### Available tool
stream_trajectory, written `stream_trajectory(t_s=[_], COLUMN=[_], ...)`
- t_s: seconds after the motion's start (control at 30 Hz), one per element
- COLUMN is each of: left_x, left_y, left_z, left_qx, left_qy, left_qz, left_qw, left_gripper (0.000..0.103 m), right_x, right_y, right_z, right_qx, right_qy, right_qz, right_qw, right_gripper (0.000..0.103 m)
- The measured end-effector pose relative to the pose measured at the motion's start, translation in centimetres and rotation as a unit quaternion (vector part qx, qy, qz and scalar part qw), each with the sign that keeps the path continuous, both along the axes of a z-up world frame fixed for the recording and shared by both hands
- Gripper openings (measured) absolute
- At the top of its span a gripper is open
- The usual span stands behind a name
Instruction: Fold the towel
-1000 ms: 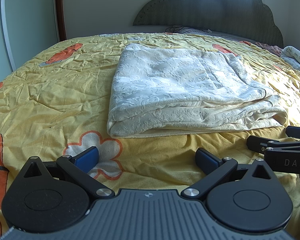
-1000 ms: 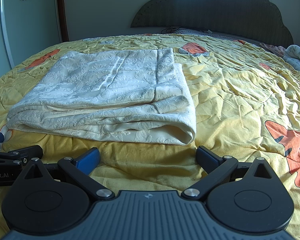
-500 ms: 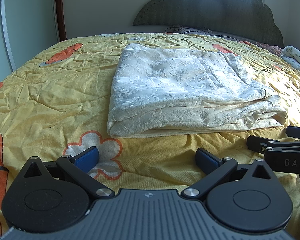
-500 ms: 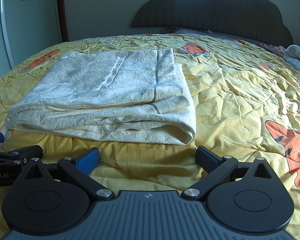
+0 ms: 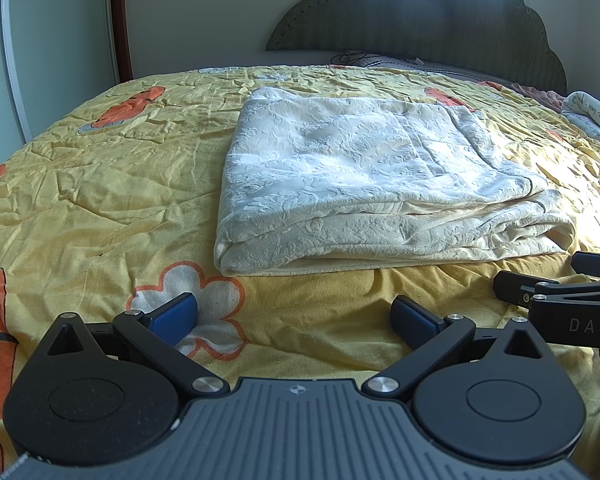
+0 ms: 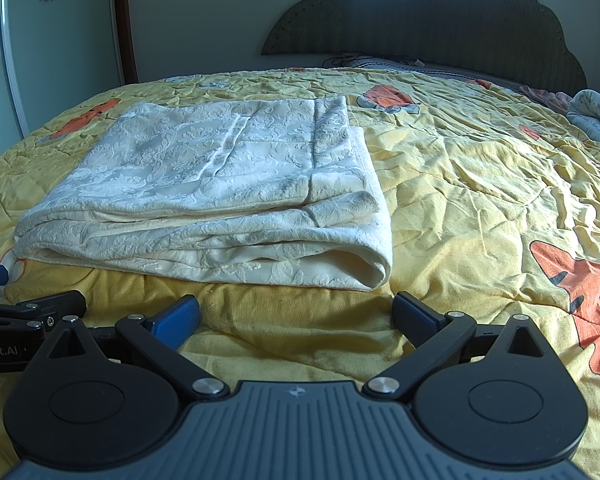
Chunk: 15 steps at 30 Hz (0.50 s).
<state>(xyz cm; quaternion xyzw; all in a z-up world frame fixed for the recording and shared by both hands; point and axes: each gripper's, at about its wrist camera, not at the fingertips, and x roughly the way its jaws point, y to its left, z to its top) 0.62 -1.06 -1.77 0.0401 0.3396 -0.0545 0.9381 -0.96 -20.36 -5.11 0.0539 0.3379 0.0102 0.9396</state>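
A cream embossed towel (image 5: pixel 364 184) lies folded in several layers on the yellow bedspread (image 5: pixel 100 200); the right wrist view shows the same towel (image 6: pixel 220 200) left of centre. My left gripper (image 5: pixel 294 312) stands open just short of the towel's near edge, nothing between its blue pads. My right gripper (image 6: pixel 296 312) is open too, in front of the towel's near right corner. The right gripper's fingers (image 5: pixel 540 288) show at the right edge of the left wrist view, and the left gripper's fingers (image 6: pixel 32 308) at the left edge of the right wrist view.
The bedspread (image 6: pixel 480 184) has orange and white cartoon prints and many creases. A dark scalloped headboard (image 5: pixel 420 12) stands at the far end. A rolled white cloth (image 6: pixel 596 120) lies at the far right. A glass door (image 5: pixel 4 60) is on the left.
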Motion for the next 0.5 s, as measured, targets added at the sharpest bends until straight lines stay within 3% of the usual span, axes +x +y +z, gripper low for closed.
stream_trajectory(t_s=[0.5], left_x=[0.00], left_y=[-0.02], left_z=[0.09], left_qx=[-0.004], left_qy=[0.001], left_qz=[0.008], left_qw=[1.0000], left_gripper=[0.103], right_x=[-0.03], right_y=[0.02], right_z=[0.00], right_qx=[0.000], right_qy=[0.000], right_qz=[0.000], right_qw=[1.000], right_gripper=[0.103])
